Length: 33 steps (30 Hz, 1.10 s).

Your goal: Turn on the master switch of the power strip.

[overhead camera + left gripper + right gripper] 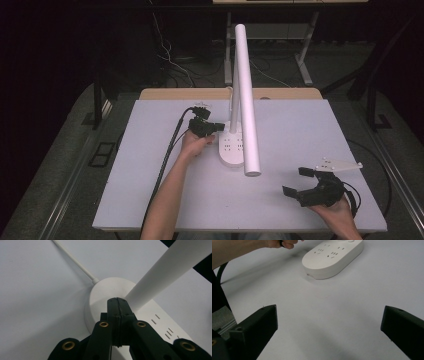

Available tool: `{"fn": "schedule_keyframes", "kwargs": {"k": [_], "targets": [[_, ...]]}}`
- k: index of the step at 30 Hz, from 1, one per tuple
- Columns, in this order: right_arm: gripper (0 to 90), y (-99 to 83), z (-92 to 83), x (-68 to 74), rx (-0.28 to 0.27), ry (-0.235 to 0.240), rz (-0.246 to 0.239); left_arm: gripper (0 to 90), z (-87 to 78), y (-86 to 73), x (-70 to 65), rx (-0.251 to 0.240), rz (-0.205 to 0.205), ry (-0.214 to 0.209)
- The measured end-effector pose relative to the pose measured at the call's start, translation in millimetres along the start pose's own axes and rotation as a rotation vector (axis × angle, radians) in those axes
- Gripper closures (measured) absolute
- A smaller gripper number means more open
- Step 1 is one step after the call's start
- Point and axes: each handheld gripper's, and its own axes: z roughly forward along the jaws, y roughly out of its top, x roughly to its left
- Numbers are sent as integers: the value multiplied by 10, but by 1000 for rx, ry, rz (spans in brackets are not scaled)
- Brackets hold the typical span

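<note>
A white desk lamp stands mid-table on an oval base [231,146] that carries several socket slots. Its long white tube [247,100] slants over the base toward the table's front. My left gripper [219,127] is at the base's left far end. In the left gripper view its jaws [117,302] are pressed together with nothing between them, tips over the base [102,291] beside the stem [162,272]. My right gripper [296,181] rests near the front right corner with its jaws wide apart [329,317] over bare table, facing the base [332,257].
The lamp's thin white cord [75,261] runs off the base across the grey table [300,125]. The left gripper's black cable [167,150] trails along the forearm to the front edge. Behind the table are floor cables and another desk's legs [305,60].
</note>
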Motion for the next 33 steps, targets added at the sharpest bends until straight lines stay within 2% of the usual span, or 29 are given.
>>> {"fn": "schedule_keyframes", "kwargs": {"k": [6,10,12,18,21,25,28,29,32,33], "targets": [[4,-3,3,-4,2,-2,4,899,-127,52,-58,-10,51,7],[4,-4,5,-4,4,-1,4,898,-219,71,-78,32,119,33],[4,-4,8,-7,2,-3,-1,898,-256,74,-97,21,113,34],[4,-4,12,-6,4,-2,-2,865,-441,110,-117,27,147,19],[4,-5,12,-4,4,-1,-3,830,-531,122,-160,7,136,10],[4,-4,13,-3,5,0,-1,735,-646,143,-205,1,146,-13],[4,-3,13,-2,5,1,-2,612,-707,147,-222,22,130,-13],[4,-3,13,0,5,1,-2,586,-725,146,-224,14,120,-17],[4,-1,11,4,3,1,-4,486,-796,130,-226,11,125,-12],[4,-1,11,3,2,1,-4,446,-815,123,-236,1,110,-11]]}}
